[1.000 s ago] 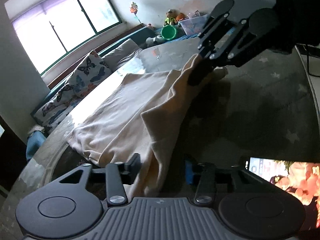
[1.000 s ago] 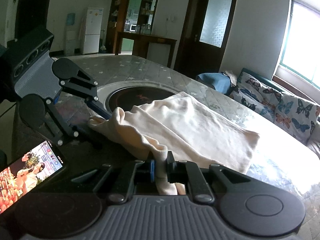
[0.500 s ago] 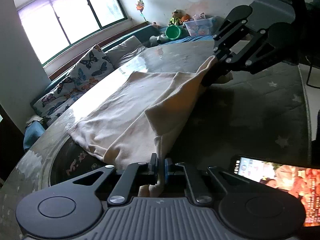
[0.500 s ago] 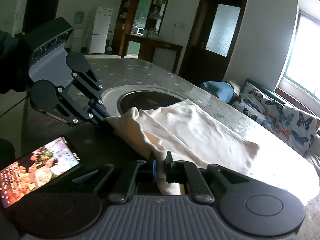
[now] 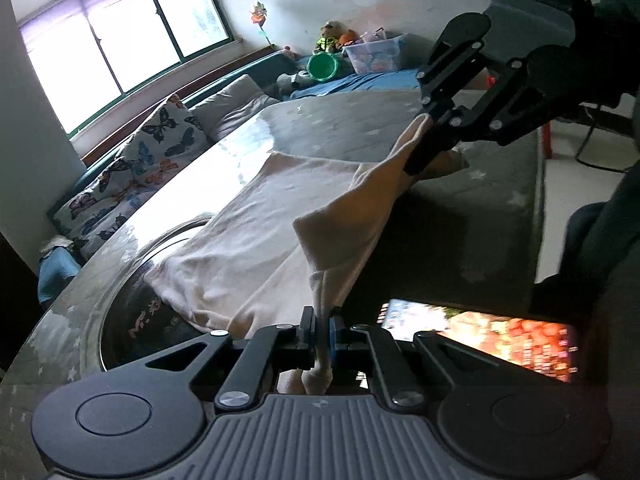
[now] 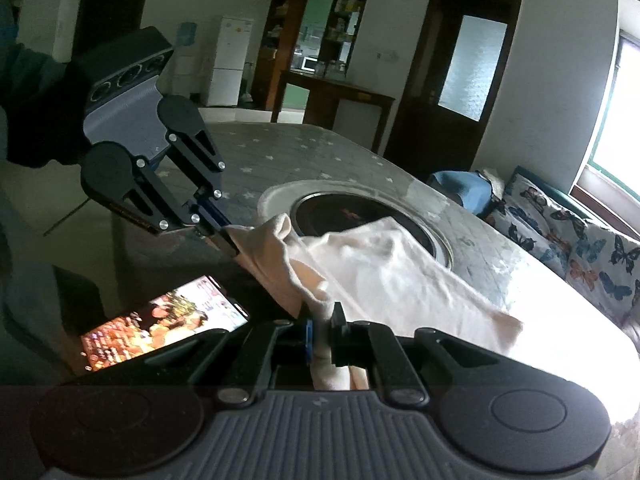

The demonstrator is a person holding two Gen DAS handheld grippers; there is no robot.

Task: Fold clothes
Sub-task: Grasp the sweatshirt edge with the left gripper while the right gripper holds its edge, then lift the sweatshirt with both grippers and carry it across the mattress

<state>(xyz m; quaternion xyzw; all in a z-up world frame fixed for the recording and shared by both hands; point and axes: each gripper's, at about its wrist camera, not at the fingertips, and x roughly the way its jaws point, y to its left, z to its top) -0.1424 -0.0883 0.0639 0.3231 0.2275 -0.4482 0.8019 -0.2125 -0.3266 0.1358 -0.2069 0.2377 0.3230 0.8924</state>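
A cream garment (image 5: 248,220) lies on the round table, its near edge lifted off the surface. My left gripper (image 5: 321,324) is shut on one corner of that edge, the cloth pinched between its blue pads. My right gripper (image 6: 320,322) is shut on the other corner. In the left wrist view the right gripper (image 5: 420,160) shows at upper right, gripping the garment's far corner. In the right wrist view the left gripper (image 6: 228,240) shows at the left, clamped on the cream garment (image 6: 392,276). The held edge hangs taut between the two grippers.
A lit phone (image 5: 480,336) lies on the table near me, also seen as the phone (image 6: 160,320) in the right wrist view. A round hotplate recess (image 6: 360,212) sits partly under the garment. A sofa with butterfly cushions (image 5: 132,160) runs beyond the table.
The left gripper's jaws closed on the garment's corner. Both grippers then rose and carried the near edge up and over toward the far side of the table.
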